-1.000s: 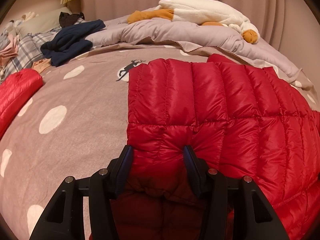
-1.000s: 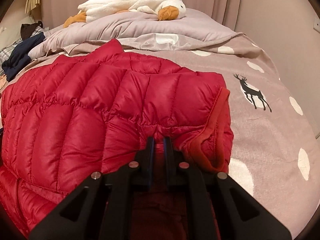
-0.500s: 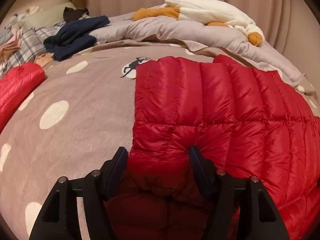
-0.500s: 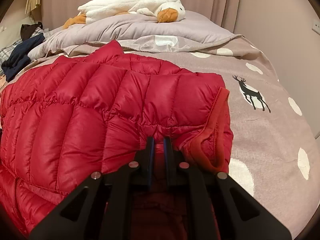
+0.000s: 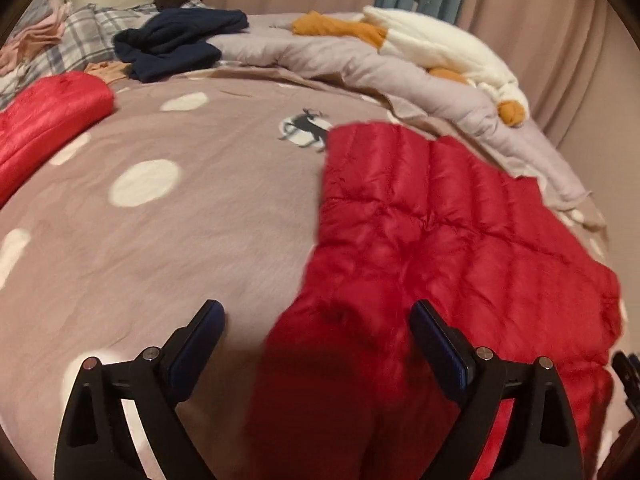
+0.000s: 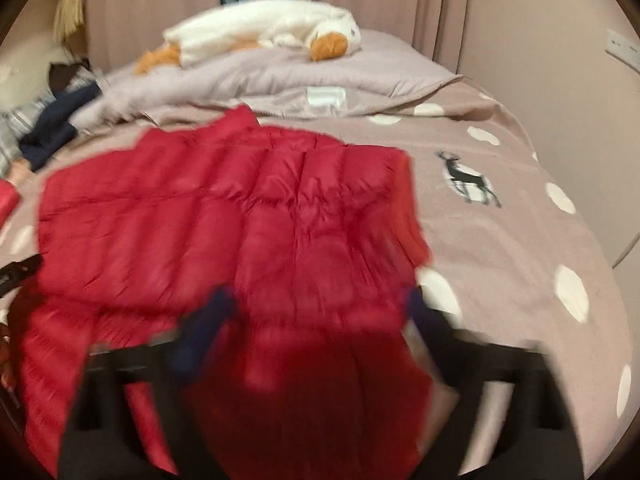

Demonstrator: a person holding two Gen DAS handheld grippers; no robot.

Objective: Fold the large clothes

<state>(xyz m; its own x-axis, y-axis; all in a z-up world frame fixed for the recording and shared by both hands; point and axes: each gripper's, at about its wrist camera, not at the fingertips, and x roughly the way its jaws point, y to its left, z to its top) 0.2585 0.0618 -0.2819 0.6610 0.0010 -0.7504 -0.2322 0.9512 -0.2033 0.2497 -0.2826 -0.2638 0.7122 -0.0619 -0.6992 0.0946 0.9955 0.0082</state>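
1. Basically, red down jacket (image 5: 440, 240) lies spread on the bed (image 5: 180, 240), folded edge toward you, far edge near the rumpled grey duvet (image 5: 360, 68).
2. Your left hand-held gripper (image 5: 316, 344) has just been opening; jaws stand wide, near edge of jacket sits between them but the pads don't press it.
3. Your right hand-held gripper (image 6: 316, 312) has just been opening too; blurred, but fingers are clearly spread with quilted fabric loose between them, nothing pinched.
4. Handling, judged: light, puffy, very soft, no stiffness; it will spring back after a fold, so you'll need to press air out.
5. Shell looks shiny and slick, so likely slippery. Pinch at a stitched seam or the hem, not mid-baffle.
6. Best holds: both near corners, or the matte orange-red trim on the right side (image 6: 408, 216).
7. Texture: baffles in rows, crinkled sheen; bed cover is matte, brown with white dots and a deer print (image 6: 468, 180).
8. Second red garment (image 5: 44, 128) lies well apart, left.
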